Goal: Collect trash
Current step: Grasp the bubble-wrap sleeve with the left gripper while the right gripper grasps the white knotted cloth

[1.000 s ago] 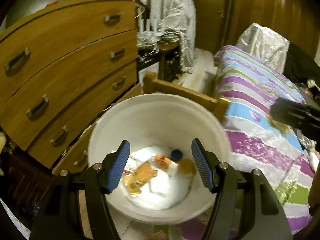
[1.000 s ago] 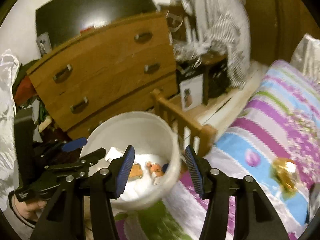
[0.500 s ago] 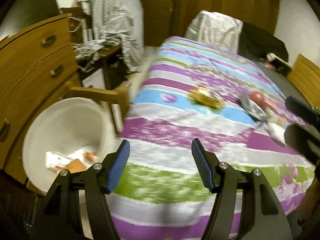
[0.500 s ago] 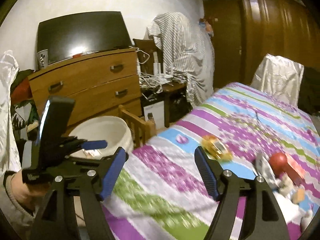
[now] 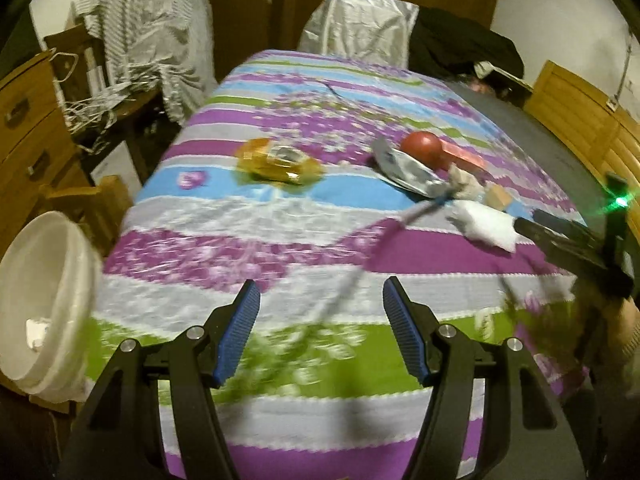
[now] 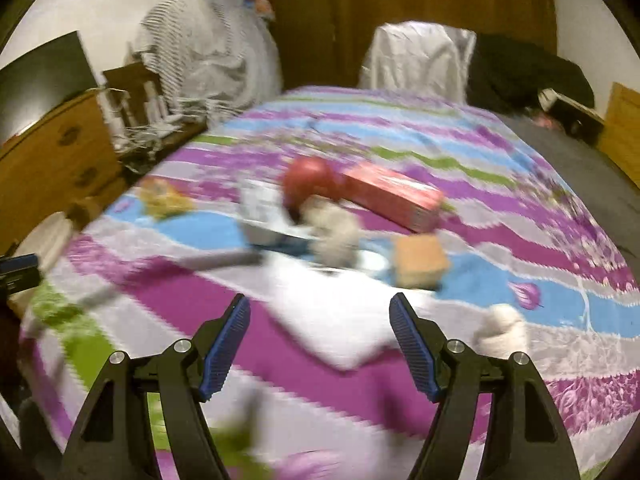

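Trash lies on the striped bed cover (image 5: 256, 240): a yellow wrapper (image 5: 278, 160), a silver foil bag (image 5: 408, 168), a red ball (image 5: 422, 148), a red box (image 6: 394, 194), a crumpled tissue (image 6: 334, 232), a small tan block (image 6: 420, 262) and a white paper wad (image 5: 486, 226). The white bin (image 5: 44, 304) stands at the bed's left side. My left gripper (image 5: 320, 330) is open and empty over the near bed. My right gripper (image 6: 320, 346) is open and empty, just short of the white paper (image 6: 340, 320).
A wooden dresser (image 5: 24, 140) and a cluttered side table (image 5: 112, 100) stand left of the bed. A wooden bed post (image 5: 100, 204) rises beside the bin. A silver-covered chair (image 5: 360, 36) and dark clothes (image 5: 464, 52) sit at the far end. A thin rod (image 5: 360, 272) crosses the bed.
Both grippers swung right from over the bin to the bed. The right gripper moved closer to the trash pile. Both stayed open and empty.
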Motion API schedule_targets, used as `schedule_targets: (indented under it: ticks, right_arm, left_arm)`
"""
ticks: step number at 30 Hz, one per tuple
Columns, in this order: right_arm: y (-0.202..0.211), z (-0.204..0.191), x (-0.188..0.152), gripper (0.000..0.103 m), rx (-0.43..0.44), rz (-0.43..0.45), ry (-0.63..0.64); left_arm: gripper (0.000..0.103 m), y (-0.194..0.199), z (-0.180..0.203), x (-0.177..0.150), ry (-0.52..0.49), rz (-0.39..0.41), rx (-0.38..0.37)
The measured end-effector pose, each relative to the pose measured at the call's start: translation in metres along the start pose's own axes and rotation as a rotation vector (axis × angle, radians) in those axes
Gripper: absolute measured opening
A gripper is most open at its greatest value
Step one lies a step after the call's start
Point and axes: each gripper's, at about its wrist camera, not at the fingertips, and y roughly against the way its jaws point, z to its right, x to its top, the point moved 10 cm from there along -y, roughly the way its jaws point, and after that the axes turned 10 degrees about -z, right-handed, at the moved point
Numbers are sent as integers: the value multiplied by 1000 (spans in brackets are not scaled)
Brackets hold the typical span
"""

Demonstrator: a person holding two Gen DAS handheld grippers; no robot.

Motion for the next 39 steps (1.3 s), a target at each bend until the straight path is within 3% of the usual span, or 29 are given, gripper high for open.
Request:
schedule_targets:
  ticks: [4,9,16,18,23,30,33,36,39]
  right_arm:
    - [-27,22,2,74,45,-36,-9]
    - [-36,-4,-1,75,146,-77,-33]
    - [12,-106,-31,75,520,-105,99]
    - [25,-118,-40,75,589,-111,102]
    - [45,-93,-53,76,524,-64,83]
    - [65,-16,-50,78,297,22,67]
    - [66,24,-39,82,176,56,44]
    - [55,67,-32,83,66,31,12]
    - [25,97,-30,83,10,-72,4]
  left_arm:
    - [61,-10,26,3,-19,-19,-23]
    - [61,-17,44,5,-46,-29,-30]
    - [61,-22,51,8,-34,-40,-25]
    - [61,-23,54,9,-39,-44,-24]
    - [61,-36,74,15,-70,-72,-44]
    - [72,-71,134,23,-147,-112,-85]
    - [73,-89,149,30,-173,-120,-54]
    - [73,-108,156,34,-194,-139,-12]
    - [73,-122,160,37,-200,-160,14]
